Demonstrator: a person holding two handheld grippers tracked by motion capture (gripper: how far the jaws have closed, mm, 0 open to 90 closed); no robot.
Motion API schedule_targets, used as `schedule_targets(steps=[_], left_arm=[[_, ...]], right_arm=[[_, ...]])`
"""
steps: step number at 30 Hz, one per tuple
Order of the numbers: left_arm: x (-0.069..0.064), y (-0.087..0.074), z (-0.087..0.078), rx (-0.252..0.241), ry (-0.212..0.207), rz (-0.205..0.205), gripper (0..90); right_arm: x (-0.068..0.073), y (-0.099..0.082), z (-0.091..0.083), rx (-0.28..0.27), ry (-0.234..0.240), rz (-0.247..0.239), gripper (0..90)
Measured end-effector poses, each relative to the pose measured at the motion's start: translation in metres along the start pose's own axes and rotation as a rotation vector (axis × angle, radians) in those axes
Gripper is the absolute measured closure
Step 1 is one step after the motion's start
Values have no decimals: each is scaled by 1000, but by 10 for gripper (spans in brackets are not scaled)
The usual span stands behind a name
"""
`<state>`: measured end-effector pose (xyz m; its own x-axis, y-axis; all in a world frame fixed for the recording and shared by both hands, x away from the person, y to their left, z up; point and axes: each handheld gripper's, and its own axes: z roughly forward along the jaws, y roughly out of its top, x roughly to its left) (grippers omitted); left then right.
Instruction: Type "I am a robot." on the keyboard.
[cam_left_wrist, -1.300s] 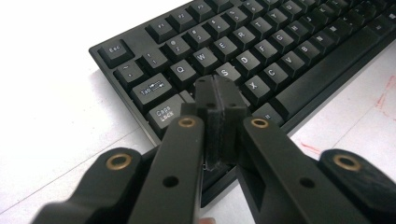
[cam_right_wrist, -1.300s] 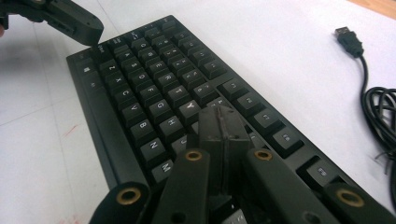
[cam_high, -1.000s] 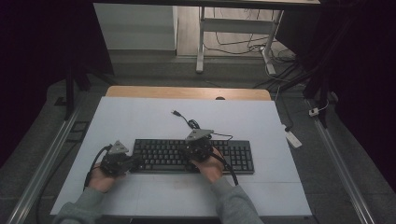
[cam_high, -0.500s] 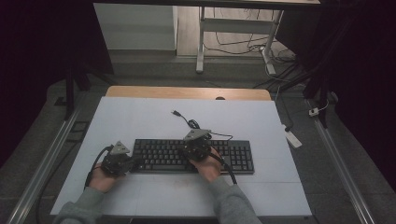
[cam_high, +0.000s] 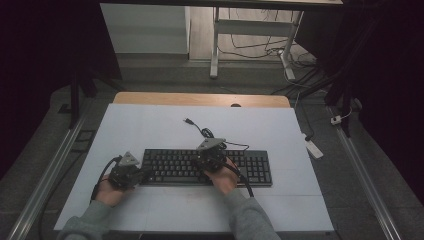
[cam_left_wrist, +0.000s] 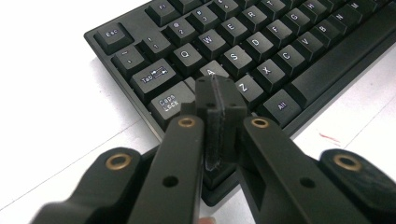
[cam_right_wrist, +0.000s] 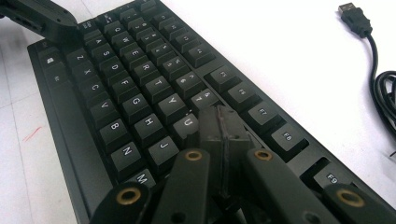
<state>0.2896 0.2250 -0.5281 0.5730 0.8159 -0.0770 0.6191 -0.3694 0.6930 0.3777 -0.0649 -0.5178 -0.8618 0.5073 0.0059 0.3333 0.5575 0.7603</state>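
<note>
Both tongs — left (cam_high: 145, 174) and right (cam_high: 209, 161) — rest closed and empty, unmoved over the last second, tips poised above the black keyboard (cam_high: 260, 172) lying mid-desk (cam_high: 150, 130); judged: a pause before key-pressing.

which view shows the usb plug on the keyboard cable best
The right gripper view: the USB plug lies large and sharp on the white table, its metal end and cable clear. The high view shows it as a tiny dark tip beyond the keyboard. The left gripper view looks at the keys instead.
</note>
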Motion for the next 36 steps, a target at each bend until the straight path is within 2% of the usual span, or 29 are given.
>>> schedule_targets(steps=[13,17,25,29,35,36], left_arm=[[-1,0,2,9,9,6,890],[-1,0,-1,-8,4,0,888],[1,2,-8,-53,0,-14,858],[1,2,-10,-72,-9,-27,787],[2,3,-12,-92,-7,-46,580],[3,3,-12,-93,-6,-48,580]], right_arm=[[-1,-1,3,18,3,7,896],[1,0,1,8,-2,-8,895],[0,1,-9,-30,0,-4,895],[0,1,-18,-48,8,-4,829],[-3,-5,-39,-72,-5,4,694],[-3,-5,-39,-72,-5,4,694]])
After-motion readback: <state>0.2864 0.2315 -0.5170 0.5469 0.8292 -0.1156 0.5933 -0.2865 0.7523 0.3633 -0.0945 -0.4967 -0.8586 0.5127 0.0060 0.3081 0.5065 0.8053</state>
